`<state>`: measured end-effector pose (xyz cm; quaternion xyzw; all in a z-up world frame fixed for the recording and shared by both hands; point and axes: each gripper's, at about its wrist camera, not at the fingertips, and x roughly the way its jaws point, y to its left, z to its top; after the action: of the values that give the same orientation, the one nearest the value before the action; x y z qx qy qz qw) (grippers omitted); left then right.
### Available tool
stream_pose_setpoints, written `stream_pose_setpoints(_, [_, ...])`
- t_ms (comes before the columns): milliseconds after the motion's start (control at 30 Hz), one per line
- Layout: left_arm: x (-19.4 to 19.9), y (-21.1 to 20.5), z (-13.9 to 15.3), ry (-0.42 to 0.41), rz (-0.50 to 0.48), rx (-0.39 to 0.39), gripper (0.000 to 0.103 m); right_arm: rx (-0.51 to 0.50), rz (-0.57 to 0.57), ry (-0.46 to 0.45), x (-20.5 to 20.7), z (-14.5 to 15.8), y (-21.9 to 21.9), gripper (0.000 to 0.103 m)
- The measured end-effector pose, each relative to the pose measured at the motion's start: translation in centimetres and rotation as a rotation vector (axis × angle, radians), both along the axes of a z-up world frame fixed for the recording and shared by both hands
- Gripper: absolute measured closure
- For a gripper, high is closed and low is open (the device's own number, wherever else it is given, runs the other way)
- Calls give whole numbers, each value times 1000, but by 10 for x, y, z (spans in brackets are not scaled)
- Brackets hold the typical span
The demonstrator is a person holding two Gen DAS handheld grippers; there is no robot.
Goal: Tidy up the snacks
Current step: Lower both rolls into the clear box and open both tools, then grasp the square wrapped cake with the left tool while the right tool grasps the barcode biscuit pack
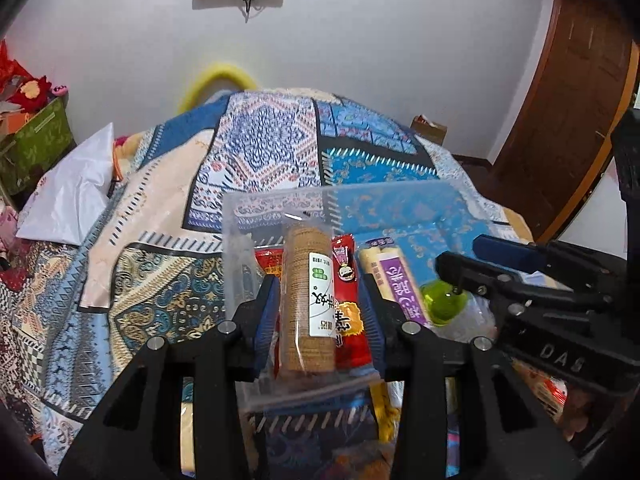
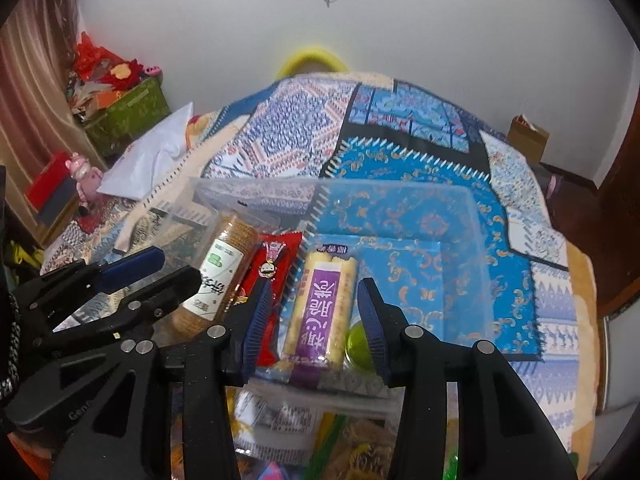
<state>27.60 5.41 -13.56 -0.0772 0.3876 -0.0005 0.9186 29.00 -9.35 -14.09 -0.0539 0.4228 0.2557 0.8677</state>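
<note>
A clear plastic bin (image 1: pixel 276 204) (image 2: pixel 460 196) stands on the patterned bedspread. In it lie a round biscuit roll (image 1: pixel 306 300) (image 2: pixel 218 276), a red snack packet (image 1: pixel 348 304) (image 2: pixel 272 276), a yellow pack with a purple label (image 1: pixel 394 280) (image 2: pixel 320 312) and a green jelly cup (image 1: pixel 444 302) (image 2: pixel 360 346). My left gripper (image 1: pixel 320 312) is open, its fingers on either side of the biscuit roll and red packet. My right gripper (image 2: pixel 316 320) is open, its fingers on either side of the purple-label pack. Each gripper shows in the other's view (image 1: pixel 472 256) (image 2: pixel 160 268).
More loose snack packets (image 2: pixel 276 424) lie in front of the bin, under the grippers. A white plastic bag (image 1: pixel 68 196) (image 2: pixel 148 160) lies on the bed at the left. A green box (image 2: pixel 128 116) stands by the wall, a cardboard box (image 2: pixel 528 132) at the right.
</note>
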Motion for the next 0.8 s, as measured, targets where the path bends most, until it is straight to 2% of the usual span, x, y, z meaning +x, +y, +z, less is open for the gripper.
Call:
stream_pose_setpoints(200, [-30,6,30,-56,8,-1,47,18,-17,-76,-20,31,-18,59])
stream_pose_setpoints(233, [-36,7,35,-64,10,6,46,23,-22,-89,-24,36,-23,57])
stream_pose_setpoints(333, [-52,12,43,-71,16,17,35,33,-45,-124,-34,46,-37,50])
stream_pose_setpoints(433, [-65,20,47,-74,25,35,34,32,-71,-138,-41,50,-52,50])
stream_pose_setpoints(567, [-79,35,39,-41,52,55,32,25,-107,-127,-47,46,-71,49])
stream_pose_setpoints(800, [-93,62,2,69,106,44,32,-25,-156,-93,-57,23,-102,49])
